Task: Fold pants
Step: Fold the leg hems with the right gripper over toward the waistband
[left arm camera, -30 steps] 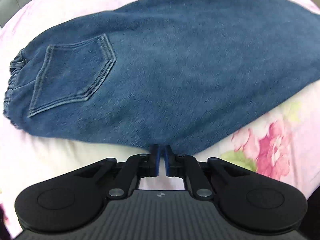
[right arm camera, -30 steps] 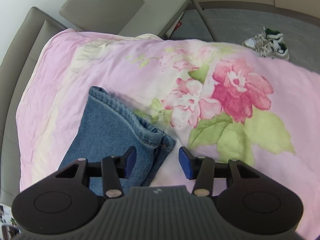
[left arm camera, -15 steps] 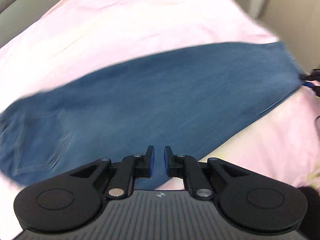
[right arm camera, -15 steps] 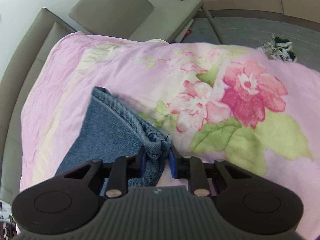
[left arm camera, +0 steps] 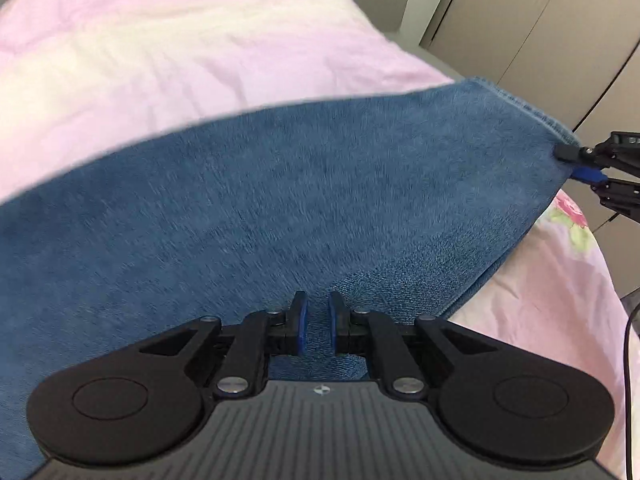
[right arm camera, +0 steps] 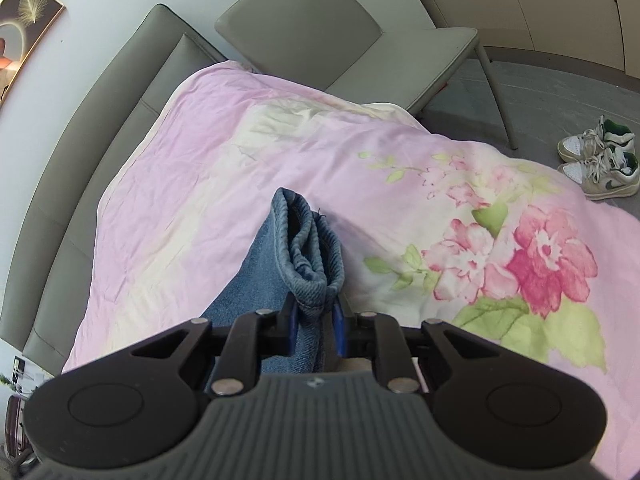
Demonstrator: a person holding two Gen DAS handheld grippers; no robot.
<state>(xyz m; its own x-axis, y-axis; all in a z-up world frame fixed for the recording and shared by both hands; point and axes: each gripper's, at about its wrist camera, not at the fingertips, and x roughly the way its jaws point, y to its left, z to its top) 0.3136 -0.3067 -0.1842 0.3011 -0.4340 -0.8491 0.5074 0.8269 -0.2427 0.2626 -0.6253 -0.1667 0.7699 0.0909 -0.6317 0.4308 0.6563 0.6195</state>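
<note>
Both black two-finger grippers were clamped on the blue denim pants (left arm camera: 280, 200); the left gripper (left arm camera: 317, 322) pinched the near edge mid-leg, the right gripper (right arm camera: 314, 320) gripped the bunched leg hems. Stretched between them, the pants hung raised over the pink floral bedsheet (right arm camera: 240, 184); a grey chair (right arm camera: 360, 52) and white-and-green sneakers (right arm camera: 600, 164) stood at the far right.

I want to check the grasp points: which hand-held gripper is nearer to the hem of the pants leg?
Right. The right hand-held gripper is closed on the hem itself. The left hand-held gripper pinches the pants along their near edge, far from that hem.
</note>
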